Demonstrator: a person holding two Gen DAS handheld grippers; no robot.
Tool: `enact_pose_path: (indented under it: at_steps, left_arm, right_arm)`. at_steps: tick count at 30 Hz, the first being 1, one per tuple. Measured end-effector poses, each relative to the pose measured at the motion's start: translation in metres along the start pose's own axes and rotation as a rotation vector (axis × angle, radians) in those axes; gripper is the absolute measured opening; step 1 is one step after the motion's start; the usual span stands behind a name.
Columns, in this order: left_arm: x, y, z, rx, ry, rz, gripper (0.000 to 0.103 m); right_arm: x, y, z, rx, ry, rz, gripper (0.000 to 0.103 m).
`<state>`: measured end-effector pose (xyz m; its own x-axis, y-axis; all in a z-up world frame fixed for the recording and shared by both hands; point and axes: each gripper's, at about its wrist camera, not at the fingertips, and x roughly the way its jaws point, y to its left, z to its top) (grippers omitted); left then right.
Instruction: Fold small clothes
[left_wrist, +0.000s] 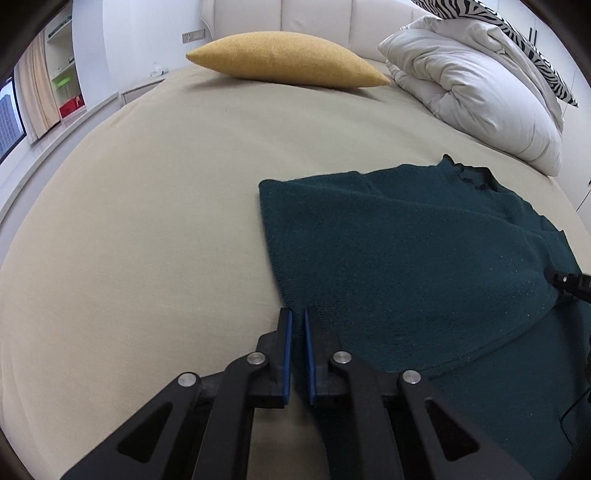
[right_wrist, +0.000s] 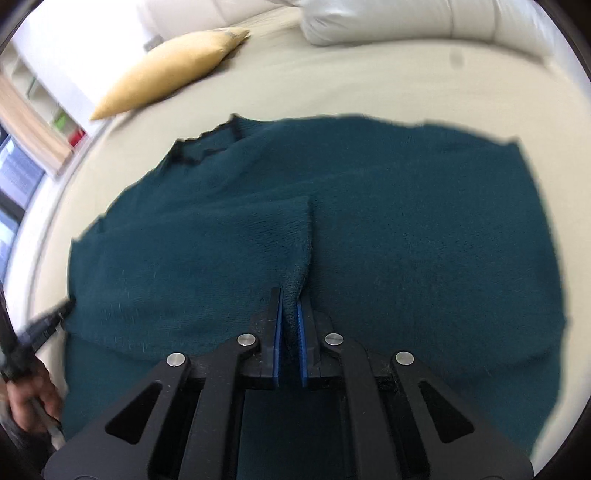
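A dark green knit sweater (left_wrist: 406, 258) (right_wrist: 406, 221) lies spread on the beige bed sheet (left_wrist: 147, 221), its black-trimmed neckline (left_wrist: 469, 173) towards the pillows. My left gripper (left_wrist: 298, 314) sits at the sweater's near left corner, pads almost together on the fabric edge. In the right wrist view, my right gripper (right_wrist: 290, 293) is shut on a pinched-up ridge of sweater near its middle front, and cloth shows between the blue pads. The right gripper's tip (left_wrist: 565, 280) pokes in at the left view's right edge. The left gripper (right_wrist: 55, 314) and the hand holding it (right_wrist: 26, 402) show at the far left.
A yellow cushion (left_wrist: 288, 59) (right_wrist: 166, 70) lies at the head of the bed. A bunched white duvet (left_wrist: 472, 92) and a zebra-striped pillow (left_wrist: 517, 33) sit at the back right. Shelves (left_wrist: 66, 85) and a window are beyond the bed's left side.
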<state>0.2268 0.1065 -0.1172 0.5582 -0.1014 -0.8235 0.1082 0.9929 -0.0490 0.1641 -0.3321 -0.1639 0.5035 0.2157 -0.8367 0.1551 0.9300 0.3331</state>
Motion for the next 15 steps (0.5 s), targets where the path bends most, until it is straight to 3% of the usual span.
enact_pose_path:
  at_steps: [7,9,11,15]
  left_arm:
    - [-0.001,0.004,-0.001,-0.014,-0.014,-0.011,0.012]
    - [-0.006,0.005,-0.002,-0.016,-0.020,-0.008,0.022]
    - [-0.015,0.008,-0.001,-0.034,-0.033,0.017,0.031]
    - [-0.036,0.004,0.001,-0.043,-0.100,0.054,0.033]
  right_arm:
    - [-0.006,0.007,0.000,-0.027,-0.019,-0.024,0.006]
    - [-0.008,0.004,-0.001,-0.005,-0.013,0.000,0.011]
    - [-0.013,0.006,-0.002,-0.015,-0.014,-0.028,0.016]
    - [-0.037,0.009,0.008,-0.038,-0.119,-0.110,0.017]
